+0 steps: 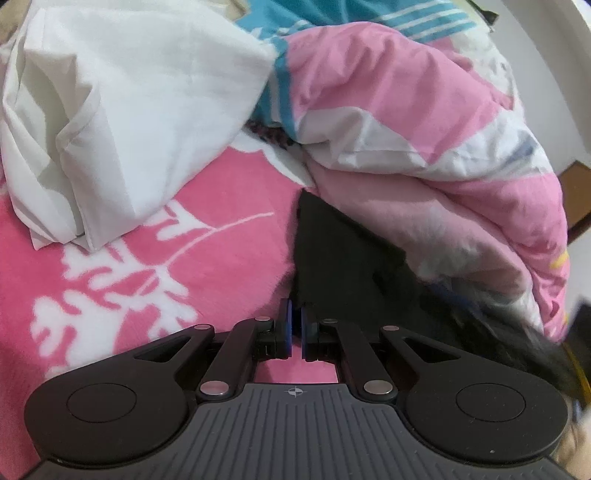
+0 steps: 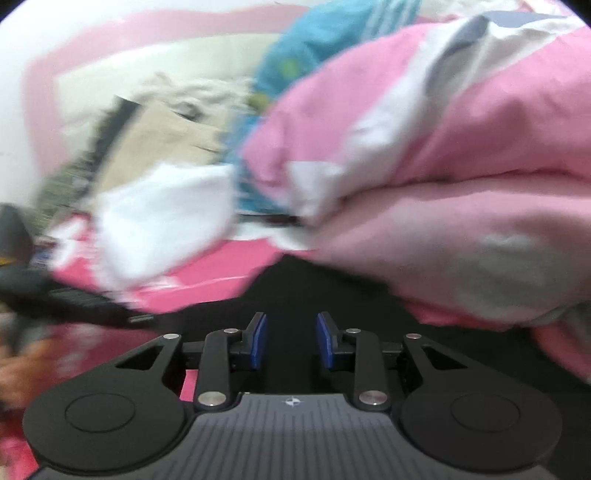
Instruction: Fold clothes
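A black garment [image 1: 332, 251] lies on a pink blanket with white flowers [image 1: 147, 280], its right part tucked under a bunched quilt. My left gripper [image 1: 295, 314] is shut on the garment's near corner, and the black cloth runs up from between the blue pads [image 1: 289, 325]. The right wrist view is blurred by motion. There my right gripper [image 2: 291, 334] stands open just above the black garment [image 2: 295, 288], its blue pads [image 2: 260, 341] apart with no cloth pinched between them.
A bulky pink and white quilt [image 1: 424, 129] is heaped on the right and overhangs the garment. A crumpled white cloth [image 1: 122, 110] lies at the left on the blanket. Teal striped fabric [image 1: 295, 14] shows at the back. A blurred dark shape [image 2: 55, 295] is at the left.
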`<state>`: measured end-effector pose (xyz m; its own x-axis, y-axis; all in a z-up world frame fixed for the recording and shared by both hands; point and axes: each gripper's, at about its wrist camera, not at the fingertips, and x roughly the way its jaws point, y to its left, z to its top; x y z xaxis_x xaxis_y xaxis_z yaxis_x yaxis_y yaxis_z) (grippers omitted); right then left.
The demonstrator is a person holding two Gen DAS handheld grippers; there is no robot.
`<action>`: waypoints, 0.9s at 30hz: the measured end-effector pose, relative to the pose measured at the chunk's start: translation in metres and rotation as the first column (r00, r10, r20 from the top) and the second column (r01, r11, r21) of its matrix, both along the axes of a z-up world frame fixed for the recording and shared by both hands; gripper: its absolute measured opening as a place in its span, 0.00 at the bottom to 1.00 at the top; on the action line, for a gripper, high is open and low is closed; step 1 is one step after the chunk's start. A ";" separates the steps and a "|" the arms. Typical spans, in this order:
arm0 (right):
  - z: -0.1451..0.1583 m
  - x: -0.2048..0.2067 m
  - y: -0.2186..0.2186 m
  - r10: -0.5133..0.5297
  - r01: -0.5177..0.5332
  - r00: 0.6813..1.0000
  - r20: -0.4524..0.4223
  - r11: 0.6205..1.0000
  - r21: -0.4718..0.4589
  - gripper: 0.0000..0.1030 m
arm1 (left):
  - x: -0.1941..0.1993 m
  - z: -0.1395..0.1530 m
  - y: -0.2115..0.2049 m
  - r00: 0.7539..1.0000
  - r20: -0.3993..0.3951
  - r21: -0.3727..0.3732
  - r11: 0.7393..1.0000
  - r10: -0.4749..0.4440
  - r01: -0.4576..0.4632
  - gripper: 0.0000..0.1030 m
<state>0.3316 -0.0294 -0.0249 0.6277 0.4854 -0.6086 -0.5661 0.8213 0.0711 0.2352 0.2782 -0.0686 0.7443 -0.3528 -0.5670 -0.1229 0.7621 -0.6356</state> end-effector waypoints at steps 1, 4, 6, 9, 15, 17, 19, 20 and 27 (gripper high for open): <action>-0.002 0.010 0.005 -0.001 0.001 1.000 -0.012 1.000 -0.001 0.28 | -0.003 0.002 -0.002 1.000 0.007 0.009 1.000 -0.008 0.008 0.02; -0.011 0.043 0.023 -0.002 0.003 0.998 -0.059 1.000 0.012 0.28 | -0.004 0.002 -0.008 1.000 0.005 0.039 0.999 -0.015 0.015 0.02; -0.017 0.063 0.036 -0.012 0.016 0.994 -0.107 0.999 0.034 0.29 | -0.002 0.000 -0.008 1.000 -0.008 0.042 0.999 -0.016 0.016 0.02; -0.019 0.076 0.055 0.018 -0.017 0.995 -0.095 1.000 0.007 0.30 | -0.001 -0.001 -0.007 1.000 -0.012 0.043 0.999 -0.019 0.019 0.02; -0.036 0.083 0.096 0.181 -0.175 0.984 -0.008 0.943 -0.284 0.36 | -0.004 -0.002 -0.009 1.000 -0.013 0.058 0.998 -0.023 0.024 0.03; -0.044 0.088 0.100 0.200 -0.203 0.979 -0.041 0.931 -0.303 0.29 | -0.004 -0.002 -0.009 1.000 -0.012 0.060 0.998 -0.023 0.023 0.03; -0.042 0.091 0.100 0.220 -0.229 0.974 -0.062 0.936 -0.266 0.00 | -0.005 -0.002 -0.008 1.000 -0.012 0.062 0.998 -0.023 0.024 0.03; -0.040 0.091 0.100 0.230 -0.239 0.971 -0.065 0.941 -0.241 0.00 | -0.005 -0.003 -0.008 1.000 -0.011 0.064 0.998 -0.024 0.025 0.03; -0.054 0.092 0.125 0.294 -0.287 0.956 0.001 0.936 -0.205 0.00 | -0.004 -0.005 -0.009 0.999 -0.017 0.082 0.996 -0.028 0.030 0.03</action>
